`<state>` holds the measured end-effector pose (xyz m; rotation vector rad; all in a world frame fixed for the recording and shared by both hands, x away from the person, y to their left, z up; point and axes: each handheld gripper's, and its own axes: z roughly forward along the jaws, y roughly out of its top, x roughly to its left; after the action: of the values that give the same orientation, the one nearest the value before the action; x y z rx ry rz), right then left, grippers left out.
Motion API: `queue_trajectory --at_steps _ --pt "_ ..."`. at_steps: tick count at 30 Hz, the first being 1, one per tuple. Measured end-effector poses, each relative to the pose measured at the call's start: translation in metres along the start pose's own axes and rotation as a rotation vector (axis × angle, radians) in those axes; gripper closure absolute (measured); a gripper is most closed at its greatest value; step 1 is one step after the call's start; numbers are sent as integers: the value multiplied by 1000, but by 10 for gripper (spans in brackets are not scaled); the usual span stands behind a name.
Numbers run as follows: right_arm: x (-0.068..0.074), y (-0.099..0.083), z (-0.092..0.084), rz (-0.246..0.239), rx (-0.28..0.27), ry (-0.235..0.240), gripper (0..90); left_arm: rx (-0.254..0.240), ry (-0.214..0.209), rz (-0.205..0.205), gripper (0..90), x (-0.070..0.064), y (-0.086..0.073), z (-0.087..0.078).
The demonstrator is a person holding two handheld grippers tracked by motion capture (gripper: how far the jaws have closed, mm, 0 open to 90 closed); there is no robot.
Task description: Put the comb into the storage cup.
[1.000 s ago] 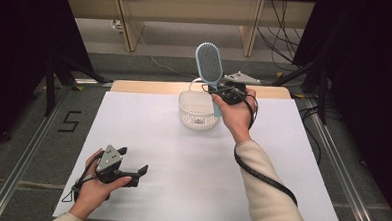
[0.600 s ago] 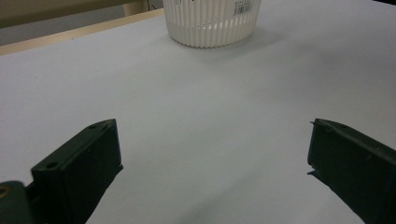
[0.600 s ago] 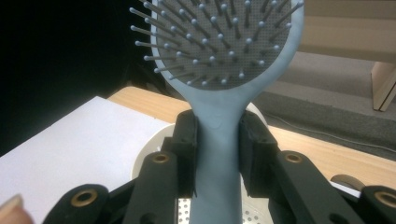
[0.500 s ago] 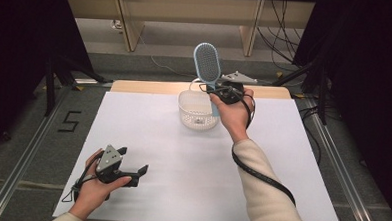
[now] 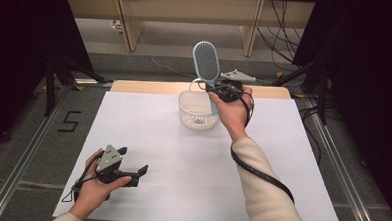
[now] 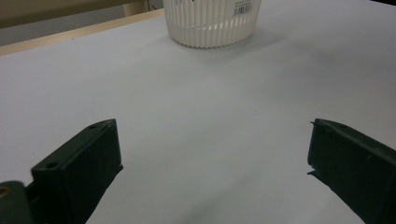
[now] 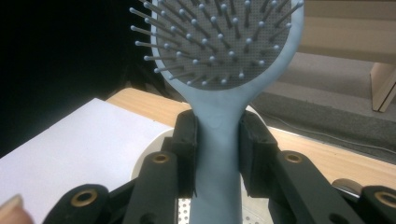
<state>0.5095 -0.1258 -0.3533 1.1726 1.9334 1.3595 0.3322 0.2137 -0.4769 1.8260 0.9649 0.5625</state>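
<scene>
- Brush (image 5: 206,63) is standing up tall, with its handle squeezed between the right gripper's (image 5: 216,93) two fingers (image 7: 187,140) and its bristly head sticking up past the fingertips.
- Basket (image 5: 198,109) is sitting just under those fingers, on the white table (image 5: 292,159).
- Left gripper (image 5: 131,170) is resting low on the table, its fingers (image 6: 88,158) spread wide and holding nothing, with the basket far out in front of them.

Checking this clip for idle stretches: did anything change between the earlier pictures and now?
Nothing visibly changed. The right gripper stays shut on the brush handle, head upright above the basket; the left gripper stays open, resting on the table.
</scene>
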Motion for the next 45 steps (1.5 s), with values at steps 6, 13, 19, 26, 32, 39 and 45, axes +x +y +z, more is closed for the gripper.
queue_trajectory --at_steps 6,13,19,26,32,39,45 --pt "1 -1 3 1 3 8 710 -1 -1 0 21 0 0 0" --pt "1 -2 6 2 7 6 711 -1 -1 2 21 -1 0 0" --pt "2 -3 11 -2 10 7 710 -1 -1 1 21 0 0 0" --pt "3 -2 14 -5 11 7 710 0 -1 2 21 0 0 0" --pt "3 0 15 -10 8 10 710 1 -2 3 21 -1 0 0" --pt "2 1 16 -21 7 9 710 3 -3 3 21 -1 0 0" --pt "1 -1 20 -44 12 7 711 4 -3 4 22 -1 0 0"
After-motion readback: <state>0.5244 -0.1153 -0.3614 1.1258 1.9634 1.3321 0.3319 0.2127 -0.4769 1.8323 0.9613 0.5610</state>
